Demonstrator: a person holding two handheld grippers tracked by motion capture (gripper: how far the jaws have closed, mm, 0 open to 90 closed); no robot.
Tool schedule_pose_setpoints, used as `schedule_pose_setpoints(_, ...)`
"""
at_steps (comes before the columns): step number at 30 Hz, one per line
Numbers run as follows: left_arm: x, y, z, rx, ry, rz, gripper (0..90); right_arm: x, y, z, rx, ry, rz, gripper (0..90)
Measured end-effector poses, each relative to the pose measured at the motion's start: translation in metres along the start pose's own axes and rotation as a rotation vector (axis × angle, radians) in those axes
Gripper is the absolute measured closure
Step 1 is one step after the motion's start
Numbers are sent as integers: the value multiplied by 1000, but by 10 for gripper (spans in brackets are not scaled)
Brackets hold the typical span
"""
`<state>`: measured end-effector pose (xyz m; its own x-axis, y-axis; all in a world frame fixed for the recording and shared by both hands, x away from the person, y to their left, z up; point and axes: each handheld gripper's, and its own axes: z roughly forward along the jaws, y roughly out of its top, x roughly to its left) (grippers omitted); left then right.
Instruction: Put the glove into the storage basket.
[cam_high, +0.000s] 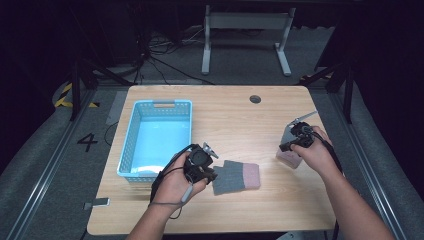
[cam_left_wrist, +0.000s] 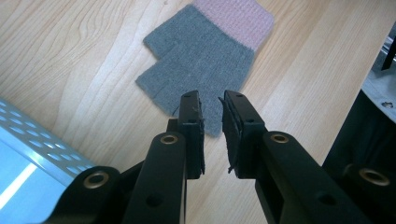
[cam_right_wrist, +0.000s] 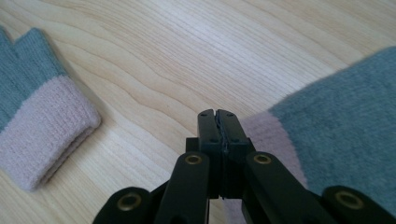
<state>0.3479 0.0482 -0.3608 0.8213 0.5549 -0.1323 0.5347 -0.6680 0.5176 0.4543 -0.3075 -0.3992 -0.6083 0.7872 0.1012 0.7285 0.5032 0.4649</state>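
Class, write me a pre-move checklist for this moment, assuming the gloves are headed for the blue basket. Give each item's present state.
1. Left claw open above the near glove: ok, there is a gap between its jaws.
2. Near glove lying flat on the table, free of the basket: ok.
3. Blue basket has room inside: ok, nothing lies in it.
4. Right claw ready to pick up: not ok, its jaws are closed together.
5. Right claw holding the second glove: cannot tell; the jaw tips sit at its pink cuff, with no fabric visibly pinched.
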Motion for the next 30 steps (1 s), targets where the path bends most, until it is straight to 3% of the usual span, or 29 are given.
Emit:
schedule_pose_setpoints(6,0,-1,0,0,10,2,789,5,6,17,35,3,-24,900)
schedule_pose_setpoints(12,1,-1,-1,-1,10,-4,789,2,4,22,53,-6,-15,900)
schedule_pose_setpoints(19,0,0,0,5,11,3,786,-1,-3,19,68,-12,-12,900)
schedule_pose_setpoints(30,-2,3,3,10,5,10,780,-9,-31,2,81,-41,15,900)
